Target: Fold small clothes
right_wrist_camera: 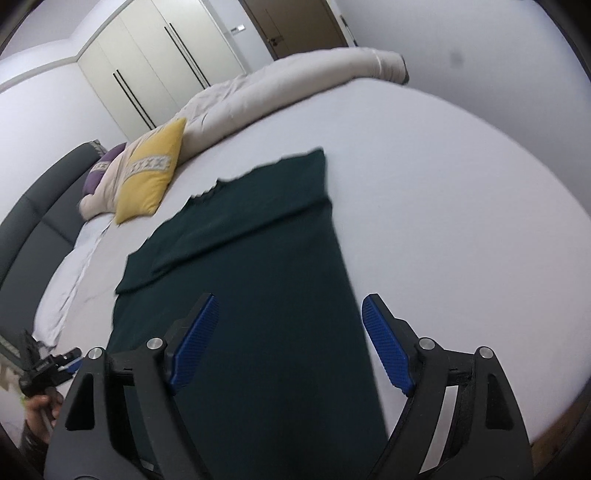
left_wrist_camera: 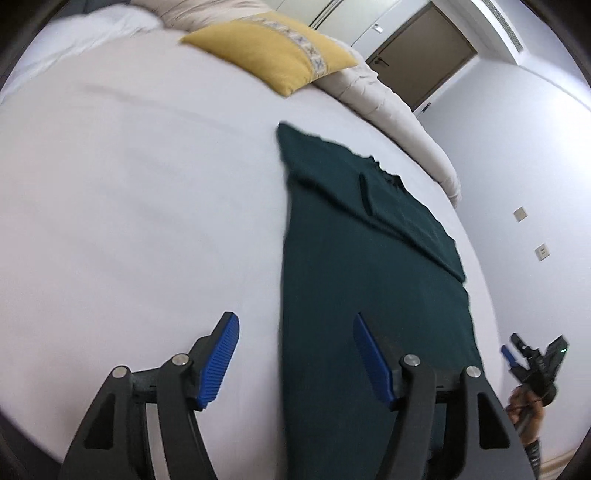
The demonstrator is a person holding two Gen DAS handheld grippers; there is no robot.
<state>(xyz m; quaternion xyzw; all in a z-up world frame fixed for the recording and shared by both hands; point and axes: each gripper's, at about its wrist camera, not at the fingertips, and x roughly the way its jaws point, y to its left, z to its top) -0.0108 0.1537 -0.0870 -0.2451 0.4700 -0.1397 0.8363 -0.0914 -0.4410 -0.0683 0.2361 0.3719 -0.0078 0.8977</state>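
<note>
A dark green garment (left_wrist_camera: 354, 266) lies flat on the white bed sheet (left_wrist_camera: 129, 206), folded into a long strip with one sleeve laid across its far end. My left gripper (left_wrist_camera: 295, 332) hovers over the garment's near left edge, open, with nothing between its blue pads. The right wrist view shows the same garment (right_wrist_camera: 258, 266) from the other side. My right gripper (right_wrist_camera: 290, 314) stands open above its near right edge, holding nothing. Each gripper shows small at the other view's edge: the right gripper (left_wrist_camera: 517, 350) and the left gripper (right_wrist_camera: 55, 363), each held in a person's hand.
A yellow cushion (left_wrist_camera: 273, 55) and a rolled beige duvet (left_wrist_camera: 399, 122) lie along the bed's far side. A grey headboard (right_wrist_camera: 33, 214), a purple cushion (right_wrist_camera: 98, 173), white wardrobe doors (right_wrist_camera: 155, 70) and a brown door (right_wrist_camera: 295, 26) stand beyond. Wall sockets (left_wrist_camera: 532, 232) are at right.
</note>
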